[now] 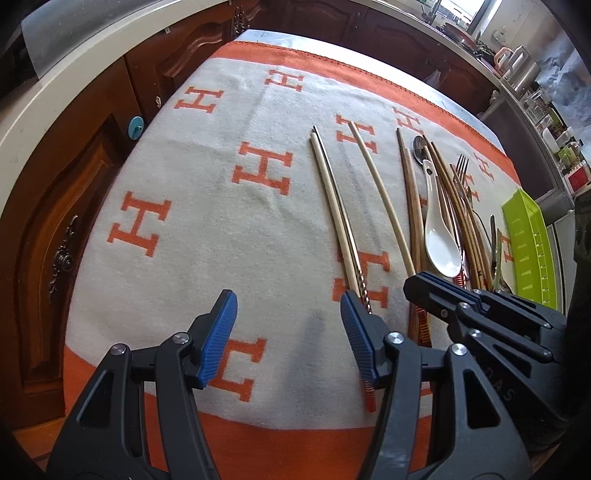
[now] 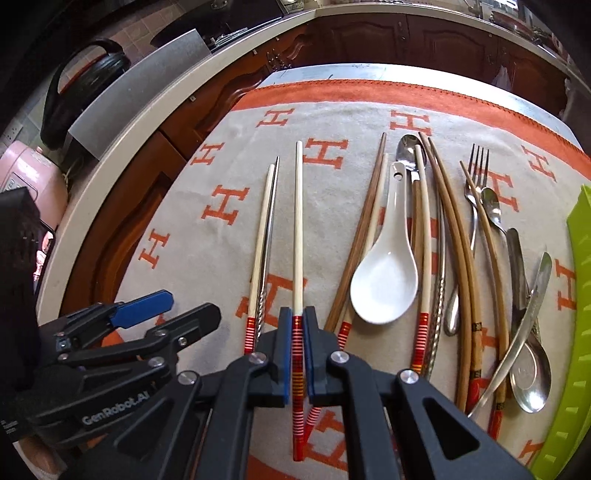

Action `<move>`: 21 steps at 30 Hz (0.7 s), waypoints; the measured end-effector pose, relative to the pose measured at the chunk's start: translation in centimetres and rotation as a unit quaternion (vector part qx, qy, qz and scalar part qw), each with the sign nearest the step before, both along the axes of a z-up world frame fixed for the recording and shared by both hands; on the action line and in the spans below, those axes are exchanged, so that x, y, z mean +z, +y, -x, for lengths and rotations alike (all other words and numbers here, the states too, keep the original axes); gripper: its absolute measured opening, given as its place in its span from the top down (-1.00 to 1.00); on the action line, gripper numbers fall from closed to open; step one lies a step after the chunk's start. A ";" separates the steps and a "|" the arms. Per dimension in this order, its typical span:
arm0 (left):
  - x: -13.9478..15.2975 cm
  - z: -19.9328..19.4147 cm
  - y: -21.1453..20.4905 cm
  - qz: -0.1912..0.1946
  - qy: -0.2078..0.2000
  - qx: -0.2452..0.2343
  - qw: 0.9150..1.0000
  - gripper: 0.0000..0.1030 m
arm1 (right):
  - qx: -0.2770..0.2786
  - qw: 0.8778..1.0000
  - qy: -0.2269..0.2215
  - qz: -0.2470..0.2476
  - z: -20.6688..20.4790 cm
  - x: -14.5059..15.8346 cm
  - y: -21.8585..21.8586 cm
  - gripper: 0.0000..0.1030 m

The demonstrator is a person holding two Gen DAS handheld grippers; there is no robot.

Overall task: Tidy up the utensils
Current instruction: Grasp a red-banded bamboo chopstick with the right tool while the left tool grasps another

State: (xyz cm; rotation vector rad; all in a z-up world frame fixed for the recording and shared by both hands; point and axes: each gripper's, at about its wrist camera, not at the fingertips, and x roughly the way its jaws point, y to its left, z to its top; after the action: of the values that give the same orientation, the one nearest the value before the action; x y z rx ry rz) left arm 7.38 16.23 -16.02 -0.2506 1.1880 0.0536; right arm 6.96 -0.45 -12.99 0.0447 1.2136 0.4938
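From the left wrist, the left tongs (image 1: 288, 332) stand apart and empty over the tabletop (image 1: 184, 229), the pale chopstick pair (image 1: 338, 218) lying just right of them, pointing away. From the right wrist, the right tongs (image 2: 296, 347) are clamped on a red-banded chopstick (image 2: 297, 229) whose length runs straight ahead, just right of that pair (image 2: 264, 236), so the right hand is nearer.

A home kitchen is showing here: carved wooden cabinets (image 2: 369, 33) are lining a pale counter (image 1: 74, 74), with a kettle (image 1: 521, 68) standing there.

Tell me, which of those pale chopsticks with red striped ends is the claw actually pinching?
The lone one, lying by itself between the pale-and-metal pair and the white spoon. The right claw grips its red end; the other pale ones lie untouched.
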 end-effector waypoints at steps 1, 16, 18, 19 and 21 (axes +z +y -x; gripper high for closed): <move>-0.1 -0.2 -0.4 0.001 0.001 -0.006 1.000 -0.08 | -0.002 1.000 0.000 -0.007 0.2 0.2 -0.3 0.90; -1.6 -1.4 -3.1 -0.053 0.016 -0.011 0.998 -0.08 | -0.018 0.999 -0.022 -0.030 1.8 1.6 -4.0 0.90; -1.8 -1.5 -3.5 -0.075 0.018 -0.011 0.997 -0.08 | -0.017 0.999 -0.028 -0.031 2.0 1.8 -4.2 0.90; -1.8 -1.6 -3.8 -0.085 0.016 -0.012 0.996 -0.09 | -0.016 0.999 -0.030 -0.032 2.0 1.8 -4.3 0.90; -1.9 -1.8 -3.9 -0.088 0.011 -0.007 0.996 -0.09 | -0.019 0.999 -0.031 -0.037 2.1 2.0 -4.6 0.90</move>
State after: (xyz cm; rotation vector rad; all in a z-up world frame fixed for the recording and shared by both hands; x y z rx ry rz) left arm 9.21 12.32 -17.91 -0.0864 1.1995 0.1478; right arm 4.88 -5.05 -11.04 0.1142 1.1323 0.5033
